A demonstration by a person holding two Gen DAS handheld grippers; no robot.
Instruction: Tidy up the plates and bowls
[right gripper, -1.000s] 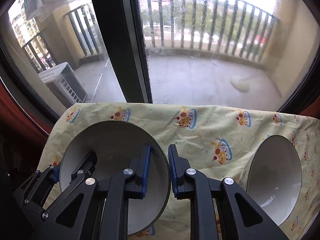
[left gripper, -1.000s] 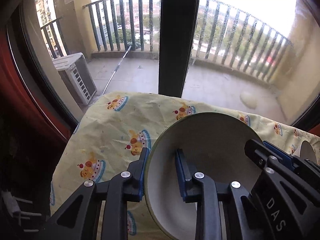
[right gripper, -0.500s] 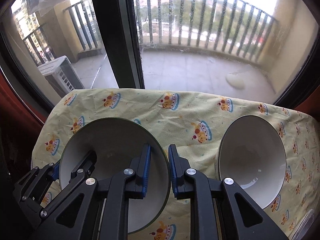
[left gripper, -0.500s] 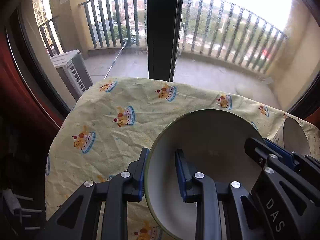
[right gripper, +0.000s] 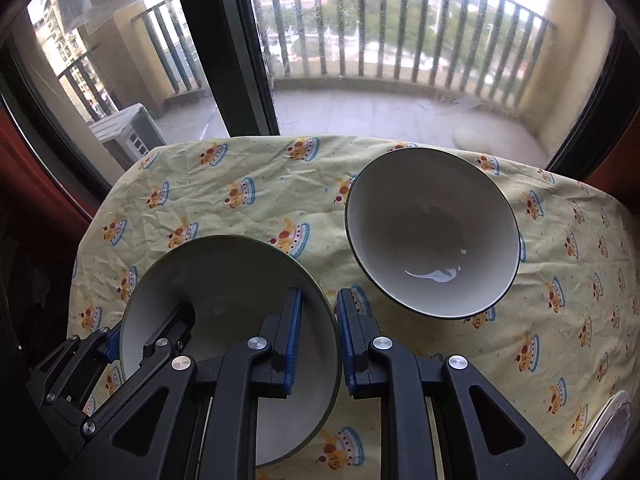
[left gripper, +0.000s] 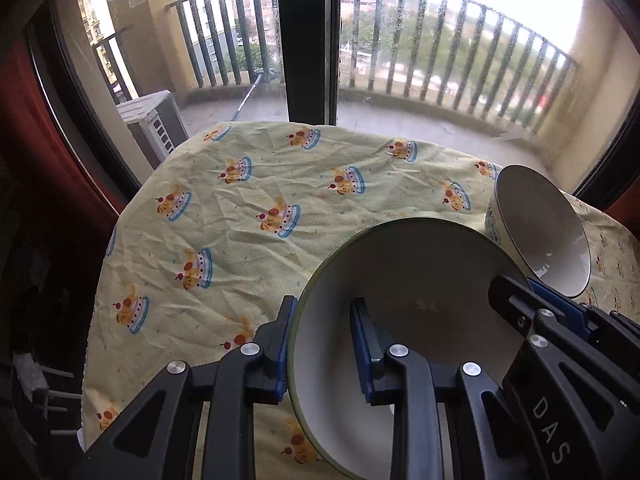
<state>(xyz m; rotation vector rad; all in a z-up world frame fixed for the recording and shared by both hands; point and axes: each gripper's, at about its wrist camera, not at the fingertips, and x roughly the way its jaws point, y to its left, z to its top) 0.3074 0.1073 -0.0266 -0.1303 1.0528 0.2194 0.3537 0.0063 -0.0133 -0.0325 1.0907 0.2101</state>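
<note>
While both tools reach forward over the bench with the yellow cake-print cloth, they hold the same green-rimmed white ceramic bowl from opposite sides. The left gripper has its jaws pinching the near-left rim of this bowl, one pad outside the wall and one inside. The right gripper pinches the right rim in the same way, its left pad inside and its right pad outside. Both pairs of jaws are narrowly spread, only as wide as the wall. A second dark-rimmed white ceramic bowl stands on the cloth just beside, to the right, a little apart. At the lower right edge a patterned white plate shows partly.
</note>
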